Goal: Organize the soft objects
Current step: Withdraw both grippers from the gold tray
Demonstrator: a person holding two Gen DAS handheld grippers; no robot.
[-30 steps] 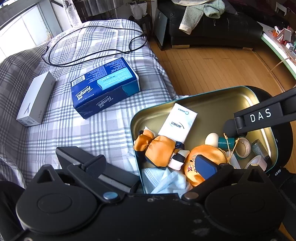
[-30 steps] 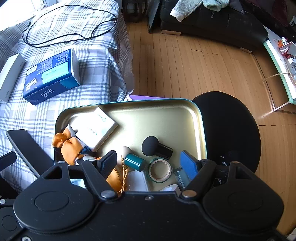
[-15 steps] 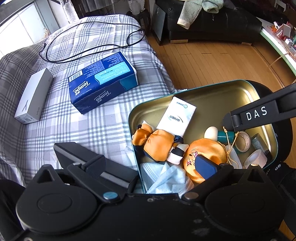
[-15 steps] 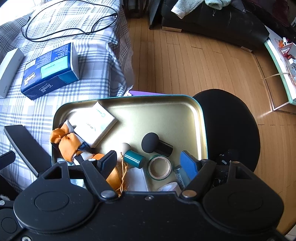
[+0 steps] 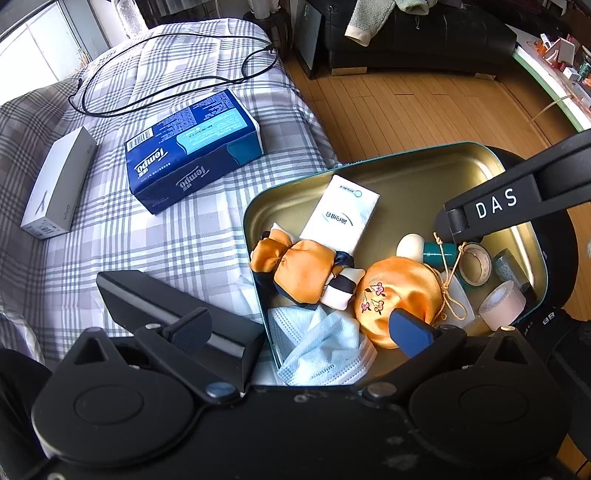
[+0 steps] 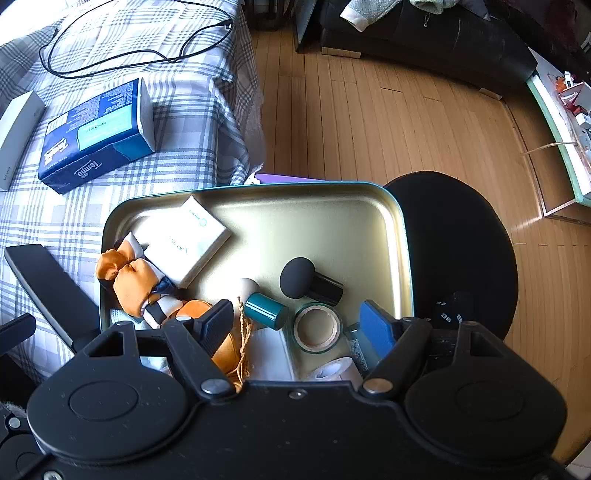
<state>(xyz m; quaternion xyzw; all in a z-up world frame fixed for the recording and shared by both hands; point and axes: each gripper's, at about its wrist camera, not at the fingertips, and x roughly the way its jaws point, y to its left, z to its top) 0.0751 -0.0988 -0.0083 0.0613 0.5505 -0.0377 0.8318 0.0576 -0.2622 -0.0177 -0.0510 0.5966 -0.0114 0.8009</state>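
A gold metal tray (image 5: pixel 424 177) (image 6: pixel 314 221) holds an orange satin bow (image 5: pixel 299 266) (image 6: pixel 129 280), an orange drawstring pouch (image 5: pixel 399 291) (image 6: pixel 225 347), a blue face mask (image 5: pixel 325 347), a white tissue pack (image 5: pixel 340 218) (image 6: pixel 181 240), tape rolls (image 6: pixel 317 326) and a black-headed puff (image 6: pixel 299 277). My left gripper (image 5: pixel 299 328) is open above the tray's near left edge, over the mask. My right gripper (image 6: pixel 299 321) is open over the tray's near side, above the tape roll. Both are empty.
The tray rests on a black round stool (image 6: pixel 461 251) beside a plaid-covered bed (image 5: pixel 147 221). On the bed lie a blue Tempo tissue box (image 5: pixel 192 147) (image 6: pixel 96 136), a white box (image 5: pixel 55 188) and a black cable (image 5: pixel 166 74). Wooden floor (image 6: pixel 369 110) and a black sofa (image 6: pixel 424 33) lie beyond.
Both grippers have drawn back and risen slightly, so the tray and its contents sit a little farther off in both views. Both jaws stay open.
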